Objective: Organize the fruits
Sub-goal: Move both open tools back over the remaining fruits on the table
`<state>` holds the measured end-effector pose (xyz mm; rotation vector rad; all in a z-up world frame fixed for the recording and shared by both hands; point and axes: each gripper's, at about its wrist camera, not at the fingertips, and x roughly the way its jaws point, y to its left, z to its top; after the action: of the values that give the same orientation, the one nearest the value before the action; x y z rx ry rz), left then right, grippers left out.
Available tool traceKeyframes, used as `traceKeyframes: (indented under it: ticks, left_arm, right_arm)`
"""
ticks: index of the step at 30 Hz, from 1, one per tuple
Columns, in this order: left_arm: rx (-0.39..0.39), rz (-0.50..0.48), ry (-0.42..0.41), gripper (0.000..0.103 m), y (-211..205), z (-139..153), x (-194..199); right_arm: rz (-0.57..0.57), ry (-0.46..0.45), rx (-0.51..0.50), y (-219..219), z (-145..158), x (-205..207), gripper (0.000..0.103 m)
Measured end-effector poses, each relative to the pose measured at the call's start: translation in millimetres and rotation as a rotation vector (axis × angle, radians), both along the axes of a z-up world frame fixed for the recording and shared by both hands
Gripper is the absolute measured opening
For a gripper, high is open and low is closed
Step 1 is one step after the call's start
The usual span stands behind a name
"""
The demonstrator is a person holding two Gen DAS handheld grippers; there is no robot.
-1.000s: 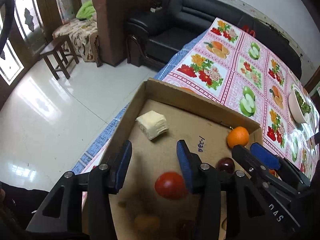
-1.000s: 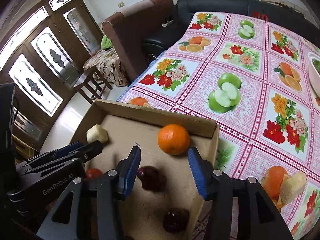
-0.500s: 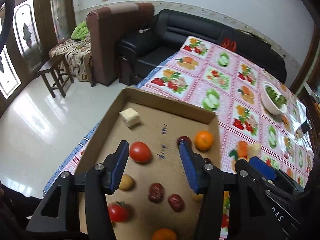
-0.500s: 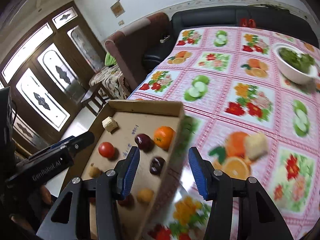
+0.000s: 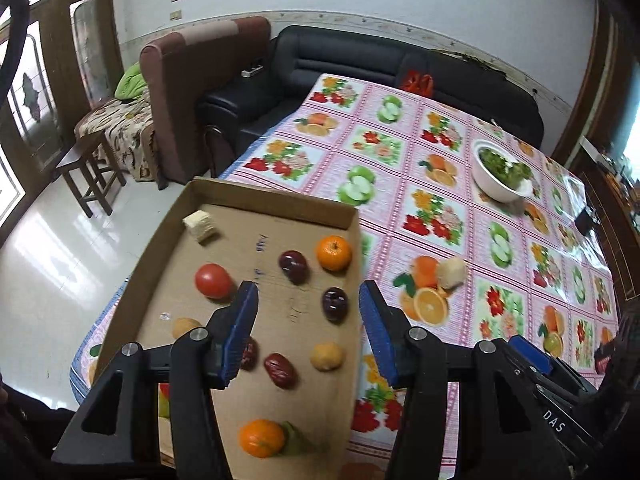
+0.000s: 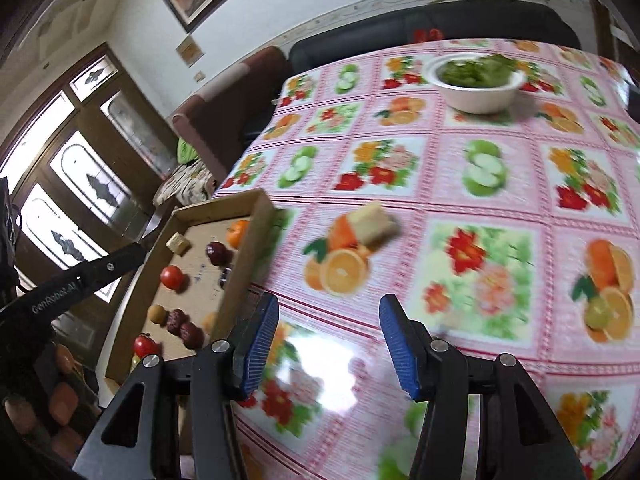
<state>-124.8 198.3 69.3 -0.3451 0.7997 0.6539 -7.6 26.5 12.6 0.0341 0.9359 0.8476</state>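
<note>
A shallow cardboard tray (image 5: pixel 280 208) at the table's left edge holds a tomato (image 5: pixel 214 280), an orange (image 5: pixel 334 253), two dark plums (image 5: pixel 293 266), dates (image 5: pixel 280 368), a pale cube (image 5: pixel 200 226) and several more fruits. My left gripper (image 5: pixel 306 300) hovers above the tray, open wide, nothing between its blue pads. My right gripper (image 6: pixel 328 320) hangs over the fruit-print tablecloth to the right of the tray (image 6: pixel 244 264); its jaws are opening with nothing between them. A pale chunk (image 6: pixel 372 222) lies on the cloth beyond it, outside the tray.
A white bowl of greens (image 5: pixel 500 184) stands far back on the table. A black sofa (image 5: pixel 360 56) and a brown armchair (image 5: pixel 192 80) lie beyond the table's far edge. The tray's left side overhangs shiny floor (image 5: pixel 60 260). The right wrist view is motion-blurred.
Both grippers pulled back and up from the tray, so more fruit shows. The right one swung right, off the tray and over the cloth. The left jaws widened.
</note>
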Motion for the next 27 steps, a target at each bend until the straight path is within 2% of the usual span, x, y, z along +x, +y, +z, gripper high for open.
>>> traceKeyframes:
  ticks: [5,19,27]
  left_arm:
    - [-0.003,-0.031,0.005,0.052,-16.4,0.5,6.2]
    - [-0.084,-0.147,0.029,0.052,-60.0,-13.2,33.6]
    - [-0.132,-0.179,0.041,0.052,-68.1,-20.6,52.0]
  right_arm:
    - [-0.059,0.009,-0.001,-36.5,-6.8,4.4,0.055]
    - [-0.21,0.02,0.002,-122.5,-15.7,11.3,0.055]
    - [-0.296,0.036,-0.008,-160.9,-23.5,22.1,0.056]
